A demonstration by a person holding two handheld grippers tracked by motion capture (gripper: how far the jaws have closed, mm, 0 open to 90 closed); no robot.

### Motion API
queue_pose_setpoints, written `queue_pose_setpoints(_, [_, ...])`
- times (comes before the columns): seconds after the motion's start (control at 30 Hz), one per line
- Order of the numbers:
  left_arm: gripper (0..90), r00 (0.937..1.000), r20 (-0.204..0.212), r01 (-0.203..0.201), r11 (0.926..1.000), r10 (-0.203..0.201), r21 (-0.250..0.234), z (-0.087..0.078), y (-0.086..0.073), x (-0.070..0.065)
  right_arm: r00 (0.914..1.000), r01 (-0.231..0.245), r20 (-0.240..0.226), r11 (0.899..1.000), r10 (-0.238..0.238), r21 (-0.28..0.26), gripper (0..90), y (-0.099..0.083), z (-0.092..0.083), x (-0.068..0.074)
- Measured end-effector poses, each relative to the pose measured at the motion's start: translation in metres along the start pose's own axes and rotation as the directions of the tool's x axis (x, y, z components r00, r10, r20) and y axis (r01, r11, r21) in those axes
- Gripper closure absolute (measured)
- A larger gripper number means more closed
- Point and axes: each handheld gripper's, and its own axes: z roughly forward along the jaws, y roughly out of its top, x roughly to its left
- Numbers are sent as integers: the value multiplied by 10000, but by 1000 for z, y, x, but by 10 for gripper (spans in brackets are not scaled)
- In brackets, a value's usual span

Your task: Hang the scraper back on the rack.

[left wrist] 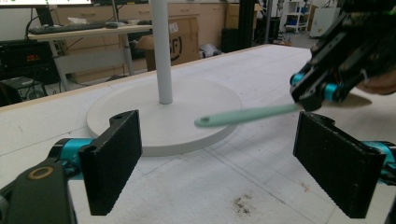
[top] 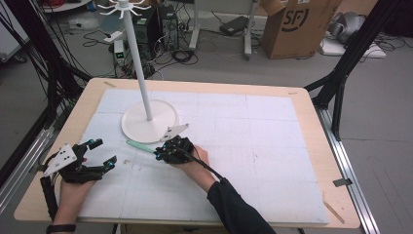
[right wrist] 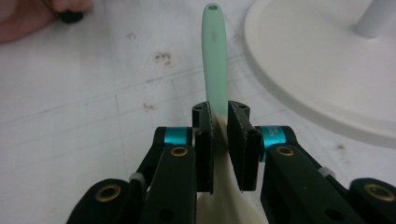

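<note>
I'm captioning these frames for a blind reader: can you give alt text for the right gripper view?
The right claw is shut on a mint-green utensil with a cream lower end, its handle pointing away over the white table. The round white base of a stand lies to the upper right.

The left gripper (top: 100,152) is resting near the table's left edge, jaws spread wide. The right gripper (top: 158,155) is reaching leftward at centre, jaws clamped together.

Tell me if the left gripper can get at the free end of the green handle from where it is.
Probably yes. The left gripper stands open, and the green handle's holed tip juts toward it off the right gripper, with only bare table between.
</note>
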Motion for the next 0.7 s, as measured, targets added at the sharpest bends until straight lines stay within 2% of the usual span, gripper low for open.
queue_pose_setpoints(0.07, [160,10000,-2,-17,10000,17,-2,0,0,0,10000,-5,9,10000,5,-75,815,3,-6,-2])
queue_pose_setpoints(0.23, [161,10000,-1,-17,10000,17,-4,0,0,0,9998,-176,-98,9983,171,-547,815,20,-41,-16])
queue_pose_setpoints(0.27, [161,10000,-20,1,10000,-1,-10,0,0,0,9998,-176,-98,9983,171,-547,815,20,-41,-16])
queue_pose_setpoints(0.3, [160,10000,-26,-2,10000,2,-8,0,0,0,9999,-163,-42,9976,160,-680,815,29,-56,-22])
queue_pose_setpoints(0.43, [159,10000,-79,26,10000,-27,-66,0,0,0,9999,-108,0,9952,108,-970,815,45,-85,-33])
queue_pose_setpoints(0.47, [159,10000,-73,24,10000,-24,-73,0,0,0,9999,-108,0,9952,108,-970,815,45,-85,-33])
queue_pose_setpoints(0.5, [159,10000,-78,12,10000,-12,-66,0,0,0,9999,-88,129,9933,103,-1148,815,55,-102,-40])
queue_pose_setpoints(0.57, [160,10000,-68,-14,10000,13,-42,0,0,0,9996,-116,228,9904,149,-1380,815,65,-117,-45])
queue_pose_setpoints(0.63, [160,10000,-65,5,10000,-6,-61,0,0,0,9997,-114,215,9891,147,-1470,815,69,-123,-47])
queue_pose_setpoints(0.7, [160,10000,-59,0,10000,0,-57,0,0,0,9995,-164,250,9854,209,-1697,815,78,-136,-52])
